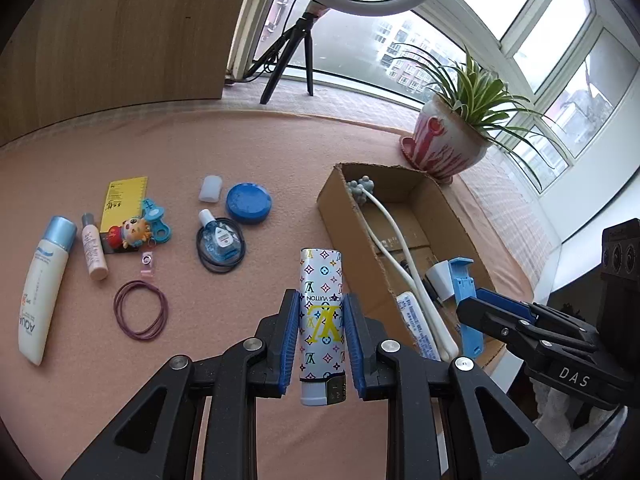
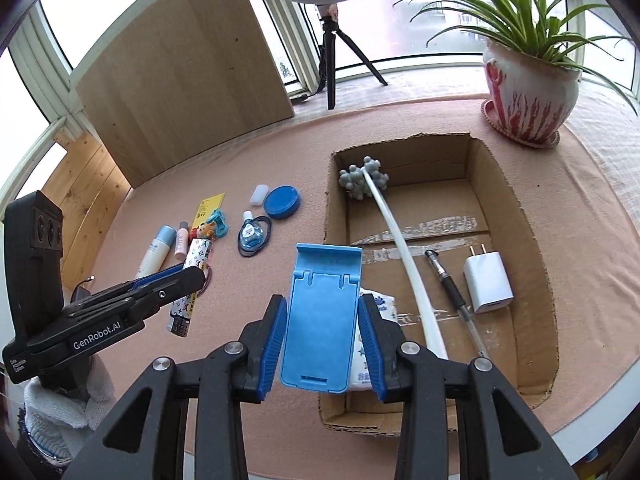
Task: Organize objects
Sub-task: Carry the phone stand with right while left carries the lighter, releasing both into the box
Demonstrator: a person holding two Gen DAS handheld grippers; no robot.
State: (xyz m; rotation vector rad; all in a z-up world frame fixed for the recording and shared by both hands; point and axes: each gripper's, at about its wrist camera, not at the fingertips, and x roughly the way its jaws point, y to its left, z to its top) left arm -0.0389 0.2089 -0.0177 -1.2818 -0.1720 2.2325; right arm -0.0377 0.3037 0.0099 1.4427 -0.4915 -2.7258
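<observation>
Your left gripper (image 1: 322, 334) clamps the patterned lighter (image 1: 322, 320), your right gripper (image 2: 322, 336) the blue phone stand (image 2: 320, 316); the cardboard box (image 2: 532, 240) holds several items (sunscreen (image 1: 42, 292), hair ties (image 1: 140, 314) still out)

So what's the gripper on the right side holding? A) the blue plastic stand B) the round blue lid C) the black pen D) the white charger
A: the right gripper has its blue pads pressed on both sides of the blue plastic stand, while the white charger and the black pen lie in the cardboard box.
</observation>
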